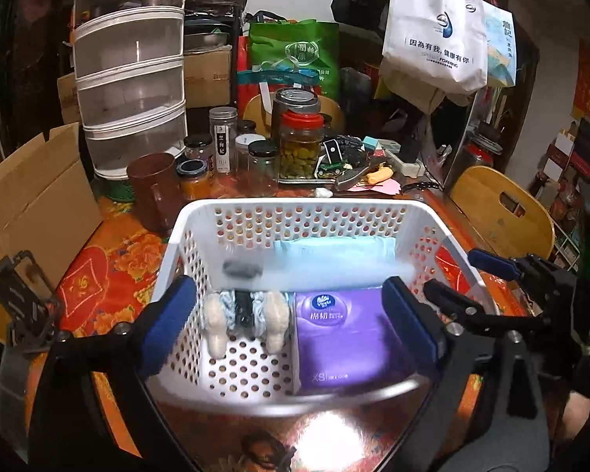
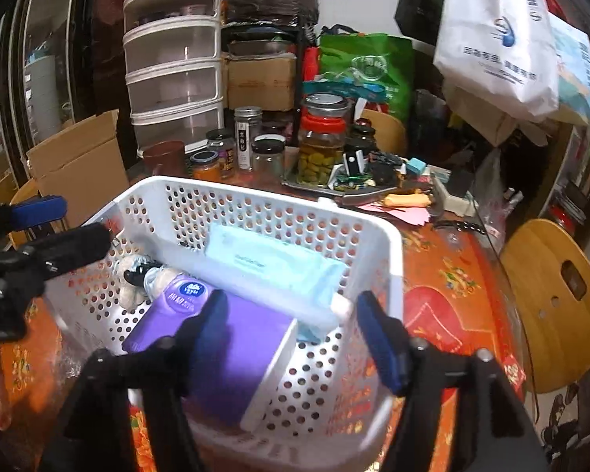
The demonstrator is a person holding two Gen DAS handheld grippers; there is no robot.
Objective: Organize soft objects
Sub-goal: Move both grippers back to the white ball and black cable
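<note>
A white perforated basket (image 1: 200, 220) (image 2: 393, 244) stands on the red floral table. Inside lie a purple tissue pack (image 1: 342, 338) (image 2: 236, 354), a pale blue wipes pack (image 1: 334, 255) (image 2: 279, 259) along the far side, and a small cream and blue plush toy (image 1: 240, 318) (image 2: 137, 279) at the left. My left gripper (image 1: 291, 322) is open and empty, hovering over the basket's near part. My right gripper (image 2: 291, 330) is open and empty above the purple pack and the basket's right wall; it also shows at the right of the left wrist view (image 1: 460, 271).
Several glass jars (image 1: 299, 145) and a brown cup (image 1: 153, 192) stand behind the basket. A cardboard box (image 1: 39, 200) sits at the left, a drawer tower (image 1: 133, 70) behind it. Wooden chairs (image 2: 558, 299) stand at the table's right. Clutter (image 2: 389, 185) lies at the back right.
</note>
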